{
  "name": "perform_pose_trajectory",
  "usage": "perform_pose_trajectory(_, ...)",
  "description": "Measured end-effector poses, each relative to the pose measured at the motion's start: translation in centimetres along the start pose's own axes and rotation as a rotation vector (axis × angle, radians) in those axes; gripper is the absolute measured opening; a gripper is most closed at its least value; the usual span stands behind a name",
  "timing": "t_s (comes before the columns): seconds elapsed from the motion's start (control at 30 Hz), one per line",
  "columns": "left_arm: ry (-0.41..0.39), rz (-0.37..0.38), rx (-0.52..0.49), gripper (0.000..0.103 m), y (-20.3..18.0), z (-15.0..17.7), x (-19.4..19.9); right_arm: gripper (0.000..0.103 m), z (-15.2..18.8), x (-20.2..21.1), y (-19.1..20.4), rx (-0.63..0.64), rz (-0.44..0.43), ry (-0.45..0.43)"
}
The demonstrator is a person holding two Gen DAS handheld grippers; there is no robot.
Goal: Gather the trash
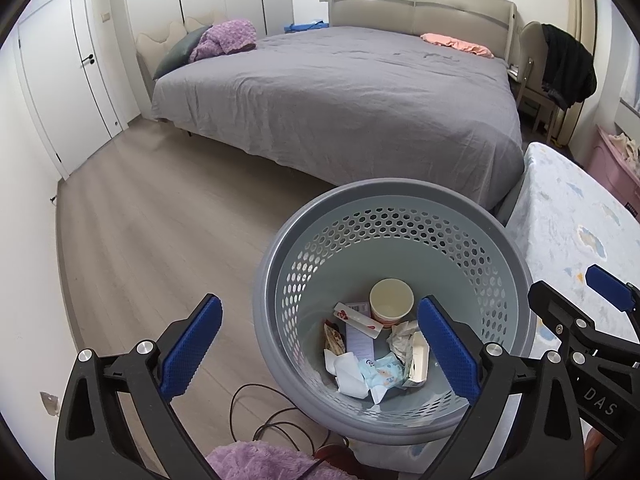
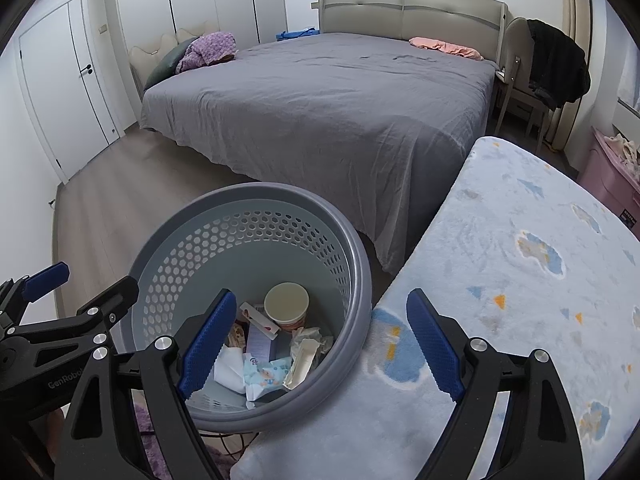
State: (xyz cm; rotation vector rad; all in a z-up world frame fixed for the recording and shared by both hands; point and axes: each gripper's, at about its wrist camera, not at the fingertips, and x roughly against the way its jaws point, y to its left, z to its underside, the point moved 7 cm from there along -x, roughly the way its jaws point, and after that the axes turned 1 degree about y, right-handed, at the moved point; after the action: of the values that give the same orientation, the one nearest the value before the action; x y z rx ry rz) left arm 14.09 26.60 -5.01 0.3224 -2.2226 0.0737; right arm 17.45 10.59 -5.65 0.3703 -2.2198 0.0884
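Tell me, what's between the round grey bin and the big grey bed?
Only bare wooden floor separates the round grey perforated bin from the big grey bed, clearest in the left wrist view.

Grey bed, purple blanket, black jacket, blue fleece.

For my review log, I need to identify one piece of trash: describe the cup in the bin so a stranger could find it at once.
Start at the round grey perforated bin standing on the floor by the foot of the big grey bed. At its bottom, on the far side of the litter, stands a paper cup. It is the only round, upright, open-mouthed thing there; everything around it is flat or crumpled wrappers and paper.
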Motion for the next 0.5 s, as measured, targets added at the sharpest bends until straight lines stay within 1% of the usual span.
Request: perform_pose_trajectory(0.5, -0.002, -0.007, -0.001, 0.097, -0.03, 0.07, 0.17, 0.083, 0.01, 0.19, -0.32, -0.006, 0.007, 0.0)
